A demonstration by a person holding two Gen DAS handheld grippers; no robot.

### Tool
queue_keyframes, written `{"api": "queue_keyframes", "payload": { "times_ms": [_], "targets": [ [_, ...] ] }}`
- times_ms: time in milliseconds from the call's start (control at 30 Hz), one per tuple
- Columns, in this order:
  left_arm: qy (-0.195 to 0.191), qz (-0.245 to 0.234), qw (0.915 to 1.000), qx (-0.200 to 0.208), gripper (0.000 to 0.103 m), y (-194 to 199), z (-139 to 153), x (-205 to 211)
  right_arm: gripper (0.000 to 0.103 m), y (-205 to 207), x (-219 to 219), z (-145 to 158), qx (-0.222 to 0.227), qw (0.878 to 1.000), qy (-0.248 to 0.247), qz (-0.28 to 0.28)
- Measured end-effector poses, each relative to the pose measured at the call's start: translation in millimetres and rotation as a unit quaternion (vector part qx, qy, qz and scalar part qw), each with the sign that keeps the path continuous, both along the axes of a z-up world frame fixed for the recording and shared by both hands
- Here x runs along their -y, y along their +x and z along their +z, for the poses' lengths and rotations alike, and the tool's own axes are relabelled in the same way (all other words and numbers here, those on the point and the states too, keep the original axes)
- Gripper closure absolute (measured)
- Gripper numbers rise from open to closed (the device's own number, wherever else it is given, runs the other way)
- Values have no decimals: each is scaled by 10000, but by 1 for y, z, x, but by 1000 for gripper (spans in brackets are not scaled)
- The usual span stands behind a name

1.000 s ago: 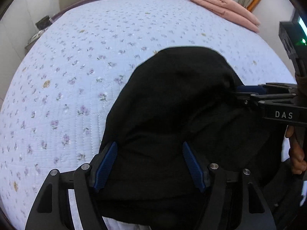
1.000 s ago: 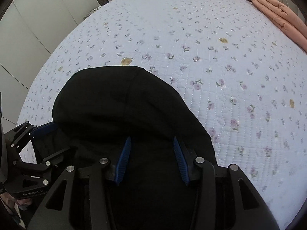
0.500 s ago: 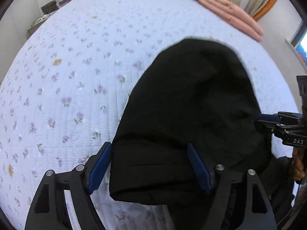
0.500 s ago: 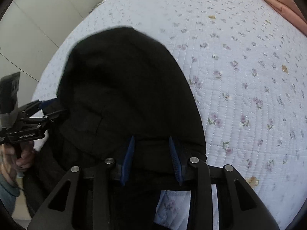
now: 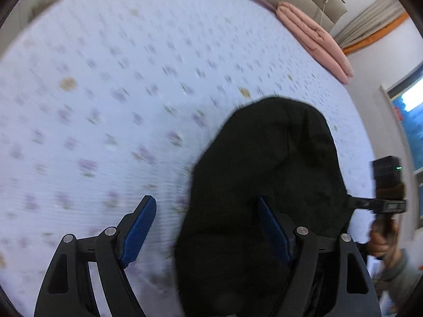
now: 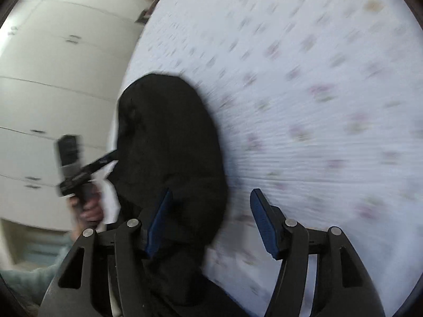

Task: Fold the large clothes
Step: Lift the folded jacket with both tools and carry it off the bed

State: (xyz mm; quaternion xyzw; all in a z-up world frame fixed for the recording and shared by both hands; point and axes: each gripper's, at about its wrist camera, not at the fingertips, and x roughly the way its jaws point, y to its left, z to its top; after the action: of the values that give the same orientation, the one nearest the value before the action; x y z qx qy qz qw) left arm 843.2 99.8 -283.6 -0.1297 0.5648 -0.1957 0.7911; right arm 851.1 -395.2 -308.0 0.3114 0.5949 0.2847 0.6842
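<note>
With the black garment point(image 5: 264, 198) lying on the bed point(image 5: 105, 105) toward five o'clock, the left gripper point(image 5: 206, 227) stood wide and empty, the right gripper point(image 6: 211, 219) was opening off it—a fold seemed just laid, regrasping an edge next.

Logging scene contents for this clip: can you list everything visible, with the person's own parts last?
black garment: one, black, on the bed's near edge.
bedspread: one, pale blue, floral, covering the bed.
folded blanket: one, pink, far corner of the bed.
wardrobe: one, white, beside the bed.
left hand-held gripper: one, black with blue pads, open, garment edge between them.
right hand-held gripper: one, same colours, jaws opening, no grip on the garment.
</note>
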Motion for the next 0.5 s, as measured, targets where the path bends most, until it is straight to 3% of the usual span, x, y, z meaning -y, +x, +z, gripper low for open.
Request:
{"api": "queue_keyframes", "payload": {
  "times_ms": [33, 100, 133, 200, 333, 500],
  "targets": [
    [33, -21, 10000, 83, 23, 0, 0, 8, 55, 7, -10, -3, 4, 9999, 134, 48],
    [106, -144, 9997, 170, 25, -1, 1, 23, 56, 16, -24, -3, 90, 9996, 228, 132],
    [70, -210, 9996, 164, 37, -1, 1, 29, 58, 18, -31, -1, 133, 9995, 212, 178],
    [263, -252, 9992, 176, 47, -2, 0, 44, 60, 19, -49, 0, 223, 9993, 120, 267],
    [615, -327, 9962, 520, 83, -17, 18, 57, 78, 8, -85, 19, 597, 9970, -189, 448],
    [811, -456, 9898, 1083, 89, -53, 66, 63, 85, -22, -104, 76, 1317, 9875, -607, 624]
  ]
}}
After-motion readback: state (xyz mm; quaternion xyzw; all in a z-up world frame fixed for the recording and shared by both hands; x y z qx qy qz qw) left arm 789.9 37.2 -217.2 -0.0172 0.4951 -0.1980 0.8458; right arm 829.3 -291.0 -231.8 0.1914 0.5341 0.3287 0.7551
